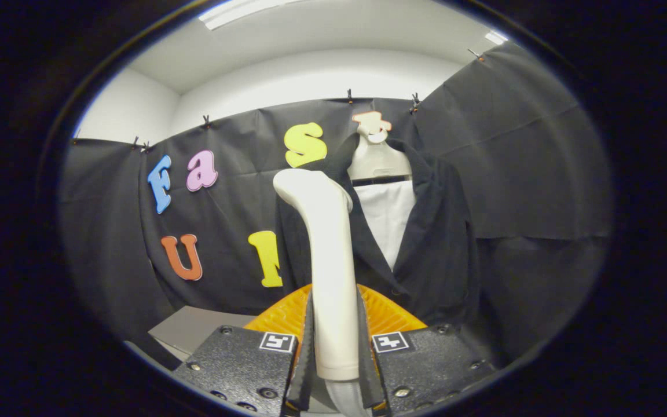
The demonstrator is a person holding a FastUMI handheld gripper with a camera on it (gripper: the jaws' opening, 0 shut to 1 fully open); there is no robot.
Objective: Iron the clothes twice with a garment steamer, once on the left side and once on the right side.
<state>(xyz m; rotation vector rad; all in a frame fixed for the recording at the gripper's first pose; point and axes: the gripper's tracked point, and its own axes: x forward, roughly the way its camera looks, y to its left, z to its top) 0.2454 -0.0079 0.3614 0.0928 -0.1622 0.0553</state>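
My gripper [334, 347] is shut on the cream garment steamer [329, 255], both fingers pressing on its upright handle. The steamer's head [310, 186] bends toward a dark jacket [435, 243] that hangs just beyond the fingers on a white hanger [377, 159]. A white shirt front [388, 217] shows between the jacket's lapels. The steamer head lies over the jacket's left side, in front of the left lapel; I cannot tell whether it touches the cloth.
An orange ribbed piece [388, 313] sits right behind the fingers at the steamer's base. A grey box [197, 330] lies low to the left of the fingers. Black cloth walls [530, 174] close the booth behind and beside the jacket.
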